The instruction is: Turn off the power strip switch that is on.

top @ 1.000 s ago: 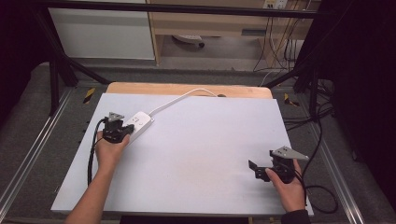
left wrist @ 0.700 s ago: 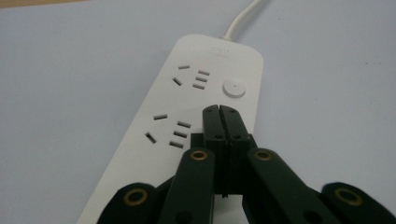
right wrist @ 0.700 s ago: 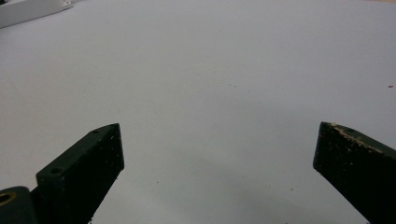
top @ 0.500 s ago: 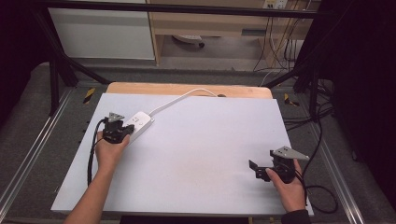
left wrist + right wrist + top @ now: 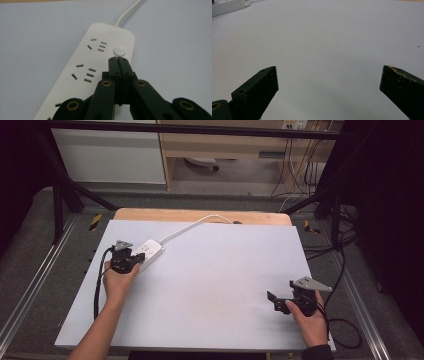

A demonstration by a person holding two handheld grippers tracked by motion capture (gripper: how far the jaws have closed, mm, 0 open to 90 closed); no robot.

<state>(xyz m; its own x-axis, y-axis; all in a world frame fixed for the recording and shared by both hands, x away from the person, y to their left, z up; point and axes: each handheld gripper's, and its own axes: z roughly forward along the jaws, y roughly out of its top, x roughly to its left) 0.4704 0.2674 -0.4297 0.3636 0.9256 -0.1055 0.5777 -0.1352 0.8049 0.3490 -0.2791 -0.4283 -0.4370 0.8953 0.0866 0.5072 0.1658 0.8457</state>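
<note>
Left tool (image 5: pixel 117 58), jaws pressed together, tip over the power strip (image 5: pixel 100 60) beside its round button (image 5: pixel 119 51); right tool (image 5: pixel 278 302) wide apart, low over the table (image 5: pixel 220 270).

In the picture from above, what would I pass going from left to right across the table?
Left gripper → white power strip with its cord running off the far edge → bare table surface → right gripper.

Left tool (image 5: pixel 131 261) held over a white power strip (image 5: pixel 148 252) on the pale counter (image 5: pixel 210 285), right tool (image 5: pixel 280 302) near the counter's right edge, well apart.
</note>
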